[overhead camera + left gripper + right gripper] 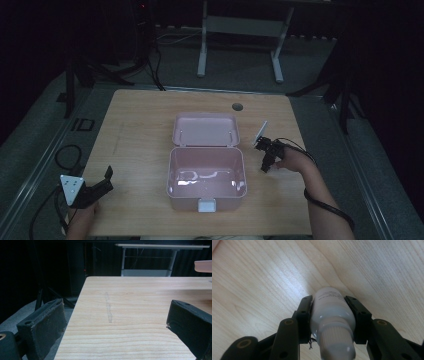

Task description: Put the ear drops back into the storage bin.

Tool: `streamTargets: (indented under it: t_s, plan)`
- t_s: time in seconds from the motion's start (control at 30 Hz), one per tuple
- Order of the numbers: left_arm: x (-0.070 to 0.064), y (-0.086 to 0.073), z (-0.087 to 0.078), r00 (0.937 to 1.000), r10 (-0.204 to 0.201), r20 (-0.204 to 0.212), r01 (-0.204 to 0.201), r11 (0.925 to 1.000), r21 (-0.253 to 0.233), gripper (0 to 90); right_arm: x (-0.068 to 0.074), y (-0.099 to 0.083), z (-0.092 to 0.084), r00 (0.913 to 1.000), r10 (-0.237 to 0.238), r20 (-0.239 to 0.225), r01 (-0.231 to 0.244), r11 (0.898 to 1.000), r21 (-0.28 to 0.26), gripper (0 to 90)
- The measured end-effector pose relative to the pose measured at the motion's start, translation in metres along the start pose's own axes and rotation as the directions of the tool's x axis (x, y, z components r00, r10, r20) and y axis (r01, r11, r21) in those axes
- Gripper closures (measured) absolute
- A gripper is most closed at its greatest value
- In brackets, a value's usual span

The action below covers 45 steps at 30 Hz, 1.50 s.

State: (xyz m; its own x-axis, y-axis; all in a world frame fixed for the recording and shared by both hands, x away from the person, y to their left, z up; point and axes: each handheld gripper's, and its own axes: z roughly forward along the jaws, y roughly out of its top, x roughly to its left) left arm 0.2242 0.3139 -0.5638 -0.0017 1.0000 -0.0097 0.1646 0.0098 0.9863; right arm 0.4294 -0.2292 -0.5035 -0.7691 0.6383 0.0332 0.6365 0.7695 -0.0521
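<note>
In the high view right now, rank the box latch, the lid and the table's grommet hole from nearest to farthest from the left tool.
From the left tool, at the table's near left:
1. Latch, on the box's front wall.
2. Lid, open behind the box.
3. Grommet hole, near the far edge.

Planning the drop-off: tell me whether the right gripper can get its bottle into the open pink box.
Probably yes. The pink box stands open, its lid folded back, just beside the right gripper, which is shut on the white bottle. Nothing lies between them.
</note>
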Motion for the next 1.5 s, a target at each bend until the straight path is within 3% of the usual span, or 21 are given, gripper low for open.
streamTargets:
  t_s: [0.2, 0.33, 0.43, 0.47, 0.5, 0.57, 0.67, 0.7, 0.73, 0.77, 0.87, 1.03, 1.07, 1.13, 1.17, 1.2, 1.23, 1.27, 1.37, 1.43, 1.5]
  plan:
    - [0.000, 0.000, 0.000, 1.0000, 0.001, 0.000, -0.001, 1.0000, 0.000, 2.4, 0.005, -0.005, -0.004, 0.9947, -0.098, 0.029, 0.098, 0.995, 0.009, 59.4]
    - [0.000, 0.000, 0.000, 1.0000, 0.001, 0.000, -0.001, 1.0000, 0.000, 2.4, 0.011, -0.009, -0.004, 0.9839, -0.176, 0.029, 0.176, 0.984, 0.018, 59.4]
    - [0.000, 0.000, 0.000, 1.0000, 0.000, 0.000, 0.000, 1.0000, 0.001, 2.3, 0.014, -0.011, -0.005, 0.9702, -0.240, 0.032, 0.240, 0.971, 0.022, 59.5]
    - [0.000, 0.000, 0.000, 1.0000, 0.000, 0.000, 0.000, 1.0000, 0.001, 2.4, 0.014, -0.011, -0.005, 0.9702, -0.240, 0.032, 0.240, 0.971, 0.022, 59.5]
    - [0.000, 0.000, 0.000, 1.0000, 0.000, 0.000, 0.000, 1.0000, 0.001, 2.4, 0.018, -0.013, -0.006, 0.9569, -0.287, 0.045, 0.286, 0.958, 0.017, 59.5]
    - [0.000, 0.000, 0.000, 1.0000, 0.001, 0.000, -0.001, 1.0000, 0.001, 2.3, 0.021, -0.015, -0.008, 0.9463, -0.321, 0.043, 0.320, 0.947, 0.016, 59.5]
    - [0.000, 0.000, 0.000, 1.0000, 0.001, 0.001, -0.001, 1.0000, 0.000, 2.3, 0.026, -0.019, -0.009, 0.9223, -0.384, 0.047, 0.383, 0.923, 0.022, 59.5]
    - [0.000, 0.000, 0.000, 1.0000, 0.001, 0.001, -0.001, 1.0000, 0.000, 2.4, 0.026, -0.019, -0.009, 0.9223, -0.384, 0.047, 0.383, 0.923, 0.022, 59.5]
    - [0.000, 0.000, 0.000, 1.0000, 0.001, 0.000, -0.001, 1.0000, 0.000, 2.4, 0.029, -0.020, -0.010, 0.9124, -0.407, 0.048, 0.406, 0.914, 0.020, 59.5]
    - [0.000, 0.000, 0.000, 1.0000, 0.001, 0.001, -0.001, 1.0000, 0.000, 2.4, 0.033, -0.023, -0.012, 0.8872, -0.458, 0.055, 0.458, 0.889, 0.012, 59.5]
    - [0.000, 0.000, 0.000, 1.0000, 0.001, 0.000, -0.001, 1.0000, 0.000, 2.4, 0.039, -0.027, -0.016, 0.8534, -0.518, 0.061, 0.518, 0.855, 0.006, 59.6]
    - [0.000, 0.000, 0.000, 1.0000, 0.004, -0.001, -0.004, 1.0000, 0.000, 2.4, 0.048, -0.031, -0.018, 0.8221, -0.563, 0.088, 0.560, 0.827, 0.051, 59.6]
    - [0.000, 0.000, 0.000, 1.0000, 0.004, -0.001, -0.004, 1.0000, 0.000, 2.3, 0.048, -0.031, -0.018, 0.8221, -0.563, 0.088, 0.560, 0.827, 0.051, 59.6]
    - [0.000, 0.000, 0.000, 1.0000, 0.002, -0.001, -0.002, 1.0000, 0.001, 2.4, 0.052, -0.033, -0.018, 0.8078, -0.582, 0.094, 0.578, 0.813, 0.066, 59.5]
    - [0.000, 0.000, 0.000, 1.0000, 0.002, -0.002, -0.002, 1.0000, 0.001, 2.4, 0.057, -0.034, -0.018, 0.7886, -0.606, 0.102, 0.602, 0.795, 0.074, 59.6]
    - [0.000, 0.000, 0.000, 1.0000, 0.002, -0.002, -0.002, 1.0000, 0.001, 2.4, 0.057, -0.034, -0.018, 0.7886, -0.606, 0.102, 0.602, 0.795, 0.074, 59.6]
    - [0.000, 0.000, 0.000, 1.0000, 0.002, -0.001, -0.002, 1.0000, 0.001, 2.4, 0.059, -0.035, -0.019, 0.7811, -0.616, 0.105, 0.611, 0.788, 0.077, 59.6]
    - [0.000, 0.000, 0.000, 1.0000, 0.001, 0.000, -0.001, 1.0000, 0.001, 2.4, 0.065, -0.037, -0.019, 0.7624, -0.638, 0.110, 0.632, 0.770, 0.086, 59.6]
    - [0.000, 0.000, 0.000, 1.0000, 0.003, -0.001, -0.003, 1.0000, 0.001, 2.4, 0.072, -0.039, -0.018, 0.7362, -0.670, 0.093, 0.666, 0.742, 0.076, 59.6]
    - [0.000, 0.000, 0.000, 1.0000, 0.003, -0.001, -0.003, 1.0000, 0.000, 2.4, 0.075, -0.040, -0.018, 0.7256, -0.682, 0.089, 0.678, 0.731, 0.077, 59.6]
    - [0.000, 0.000, 0.000, 1.0000, 0.003, -0.001, -0.003, 1.0000, 0.001, 2.4, 0.077, -0.040, -0.019, 0.7220, -0.685, 0.095, 0.680, 0.728, 0.085, 59.6]
